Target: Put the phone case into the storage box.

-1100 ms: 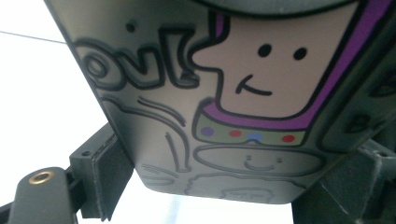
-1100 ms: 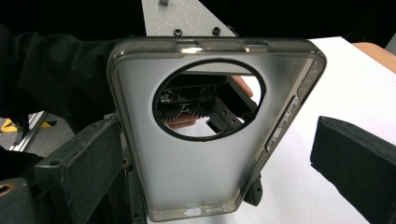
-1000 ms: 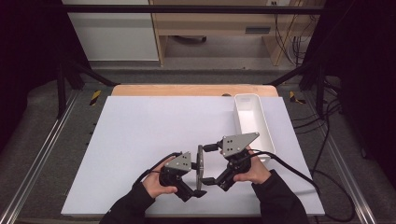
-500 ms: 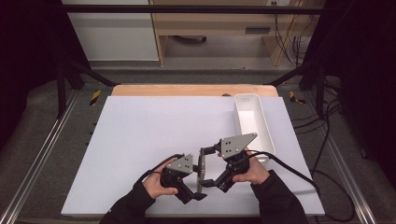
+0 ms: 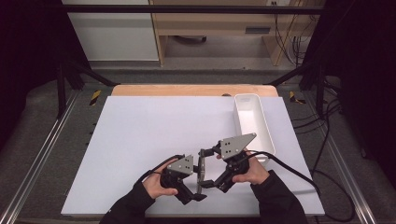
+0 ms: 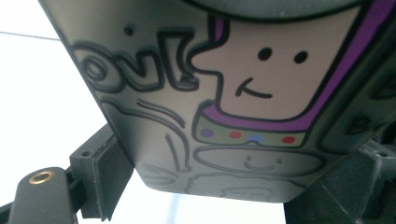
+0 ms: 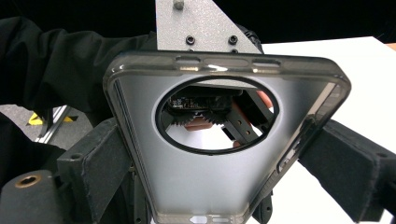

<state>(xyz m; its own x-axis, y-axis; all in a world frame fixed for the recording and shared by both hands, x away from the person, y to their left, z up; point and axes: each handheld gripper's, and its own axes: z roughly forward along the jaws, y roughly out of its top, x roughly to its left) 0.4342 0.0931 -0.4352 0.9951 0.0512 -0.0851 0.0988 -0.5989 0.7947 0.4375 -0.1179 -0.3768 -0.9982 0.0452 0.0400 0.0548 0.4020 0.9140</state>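
The left gripper [image 5: 198,184] holds a phone case [image 5: 201,169] between its jaws, pads pressed on the side edges; the left gripper view shows the printed cartoon back of the case [image 6: 224,116]. The case stands on edge above the white surface [image 5: 154,135], between both grippers. The right gripper [image 5: 208,168] clamps the same case [image 7: 210,186] from the opposite side, its camera facing the hollow inner side with the round camera cutout. A white tray [image 5: 261,135] lies just beyond the right hand [image 5: 254,172]
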